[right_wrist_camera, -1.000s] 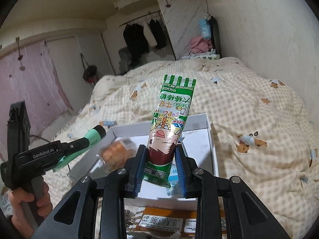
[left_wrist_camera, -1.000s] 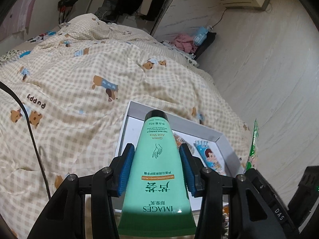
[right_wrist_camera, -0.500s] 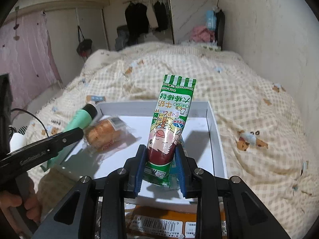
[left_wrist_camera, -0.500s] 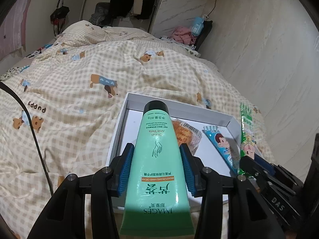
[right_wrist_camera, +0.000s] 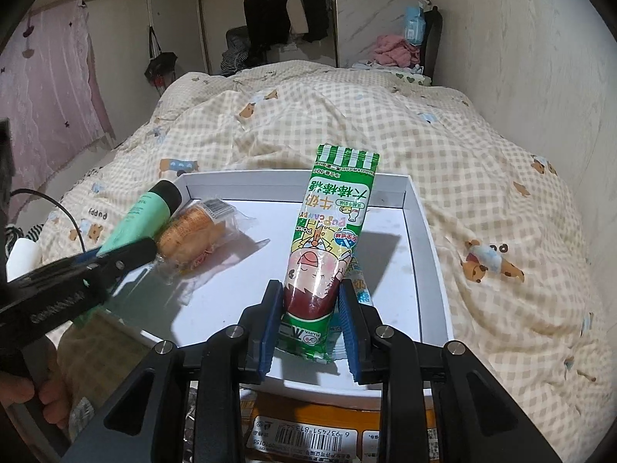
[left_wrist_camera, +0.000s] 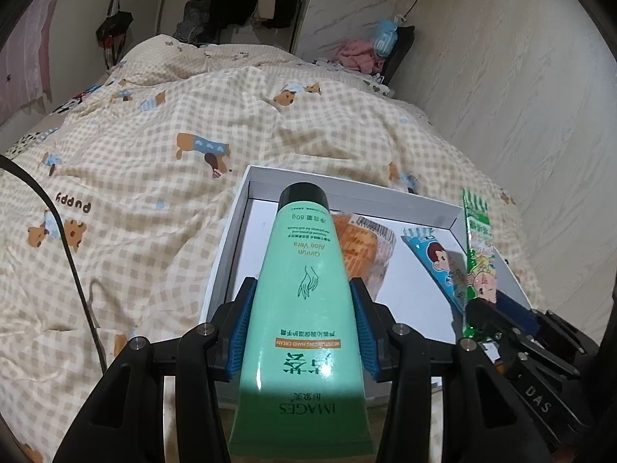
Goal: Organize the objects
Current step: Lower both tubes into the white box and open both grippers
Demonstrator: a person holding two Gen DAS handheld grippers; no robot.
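A: What is seen, from the largest thing down?

B: A bed covered by a checked quilt (left_wrist_camera: 162, 177) with puppy prints is seen filling most of both views. On it a shallow white box (right_wrist_camera: 420, 231) is laid, open at the top.

A: What is found inside the box?

B: A wrapped orange bun (right_wrist_camera: 193, 239) is seen lying on the box floor toward its left side. A blue snack packet (left_wrist_camera: 432, 258) is laid flat on the floor toward the right, partly hidden in the right wrist view.

A: How is the left gripper described?

B: The left gripper (left_wrist_camera: 304, 328) is seen with a green hand cream tube (left_wrist_camera: 304, 289) between its blue pads, cap pointing away over the near left part of the box. Its jaws are opening at this moment; the pads are still seen against the sides of the tube. In the right wrist view the capped end is seen just beside the bun; contact cannot be told.

A: And the right gripper?

B: The right gripper (right_wrist_camera: 310, 320) is held nearly pressed together, pinching the lower end of a green striped candy packet (right_wrist_camera: 331, 223). The packet is held tilted upward above the right part of the box, over the blue packet.

A: Is anything else noted?

B: A hand (right_wrist_camera: 34, 397) is seen wrapped around the left gripper's handle, and a barcoded orange package (right_wrist_camera: 327, 432) is seen below the box's near edge.
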